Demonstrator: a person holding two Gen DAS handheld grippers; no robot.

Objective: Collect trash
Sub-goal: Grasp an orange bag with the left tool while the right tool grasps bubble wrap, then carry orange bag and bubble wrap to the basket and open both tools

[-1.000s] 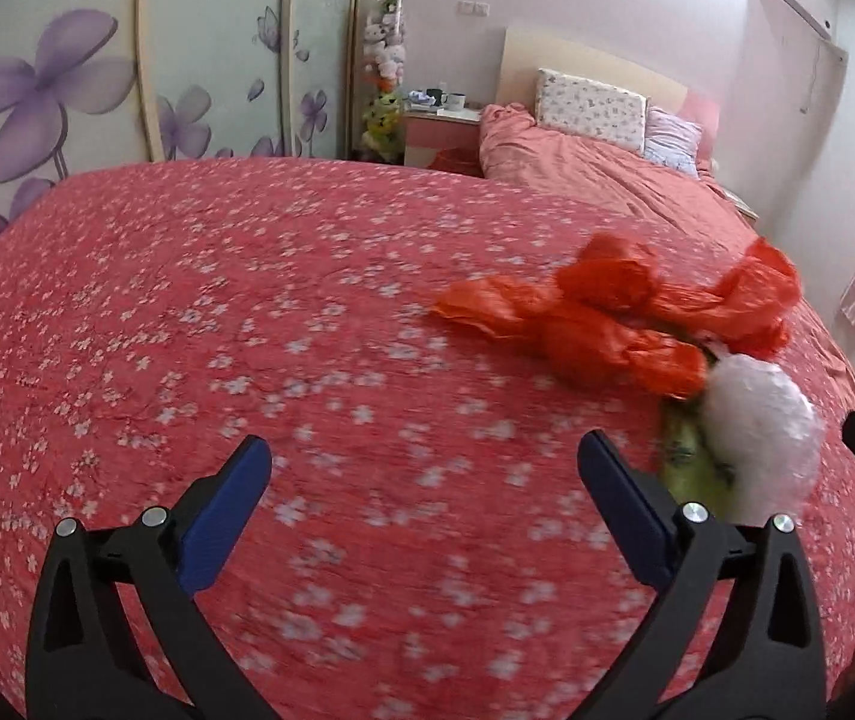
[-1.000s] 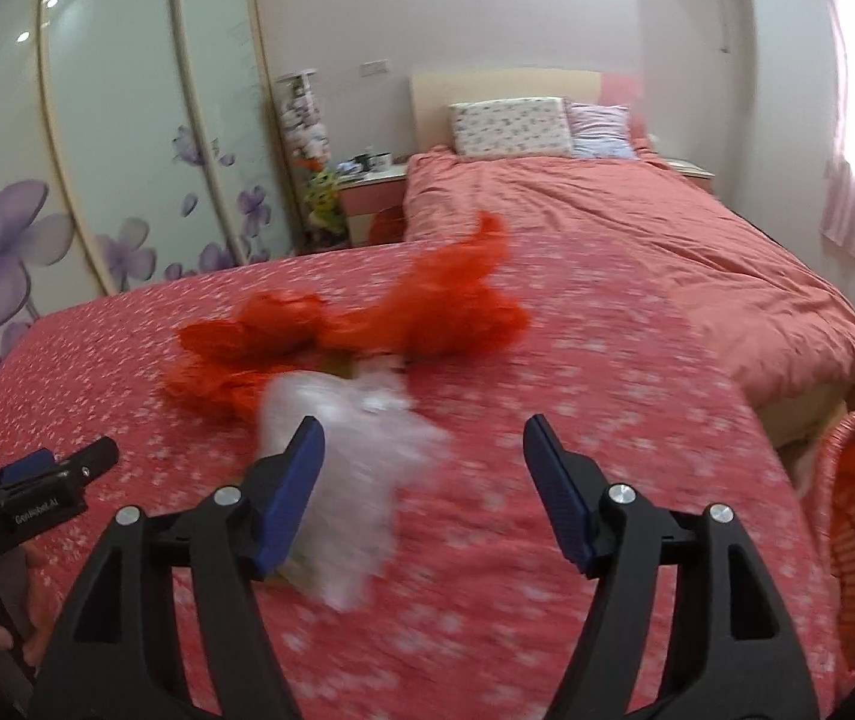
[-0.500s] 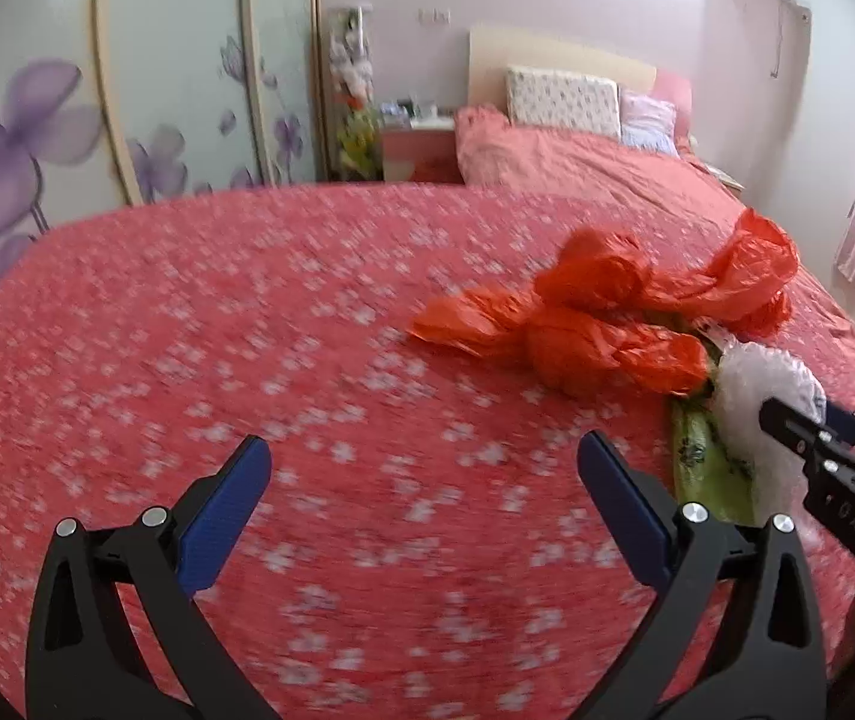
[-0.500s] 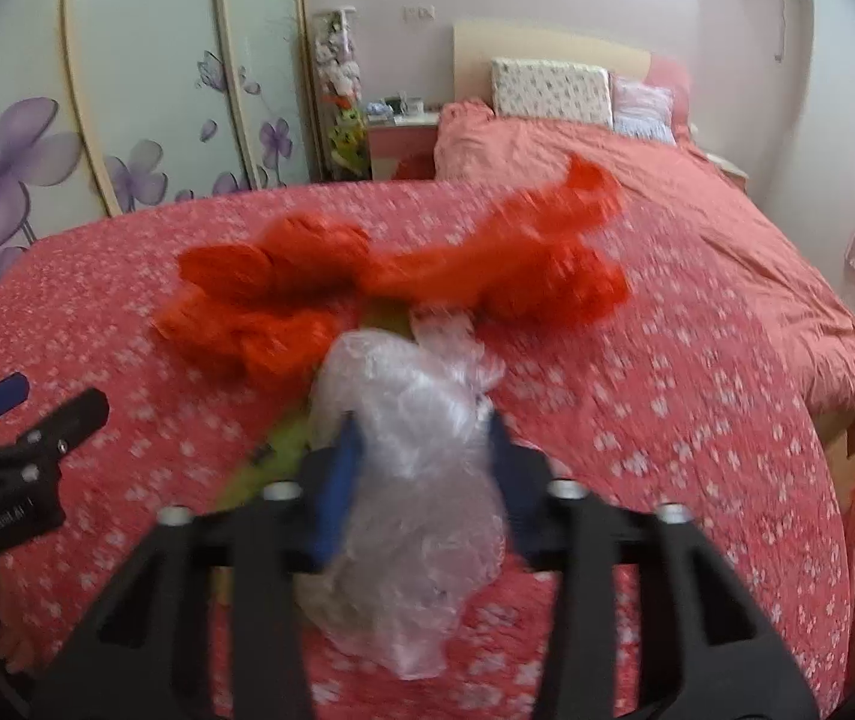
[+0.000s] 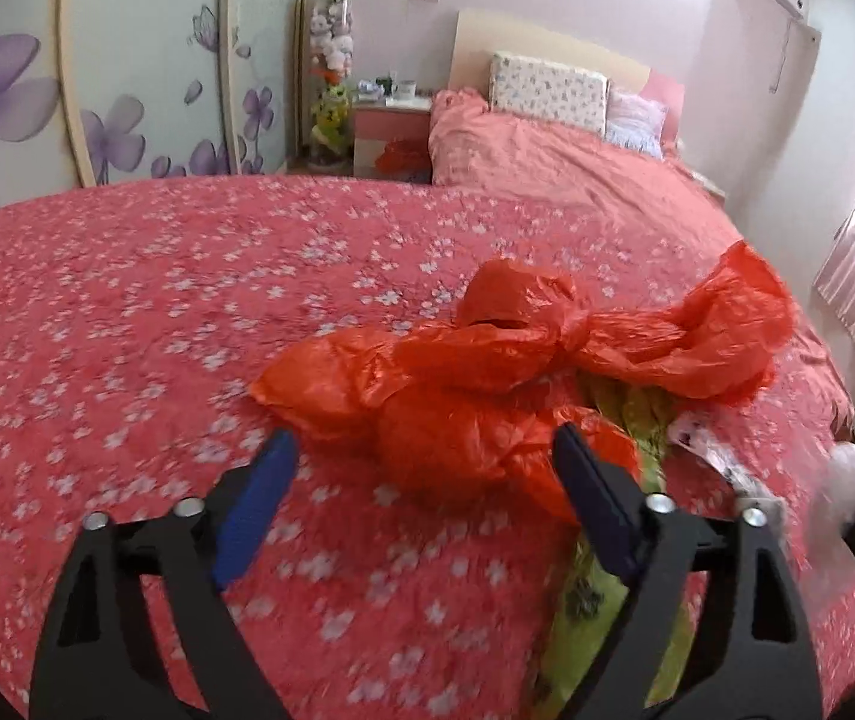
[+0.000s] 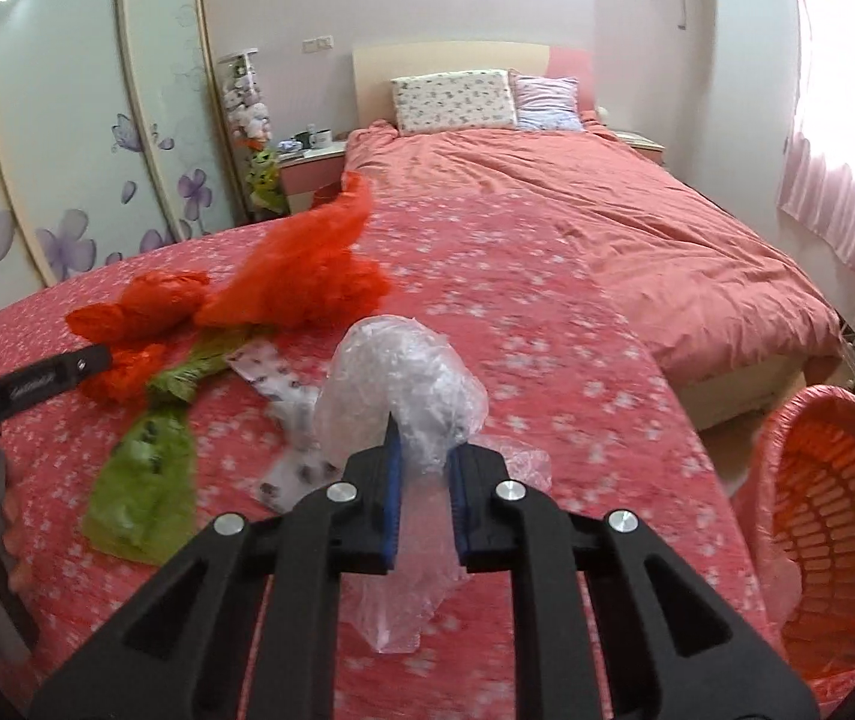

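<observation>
Left gripper [image 5: 421, 480]: jaws spread, just been closing, straddling red bag [image 5: 487, 396] on bedspread [image 5: 127, 330], no pinch yet. Right gripper [image 6: 424, 480]: pressed onto clear plastic wad [image 6: 409, 384]. Step: pickup. Next: carry wad to basket [image 6: 835, 510] at right.

Home bedroom: bed [image 6: 577, 210] with pillows [image 6: 454, 99], nightstand [image 5: 391, 132], floral wardrobe doors [image 5: 145, 78].

A pink-walled bedroom holds a bed [image 6: 547, 192] under a coral cover, a wardrobe [image 5: 127, 90] painted with purple flowers, a nightstand [image 5: 391, 126], and bright pink curtains [image 6: 835, 168].
</observation>
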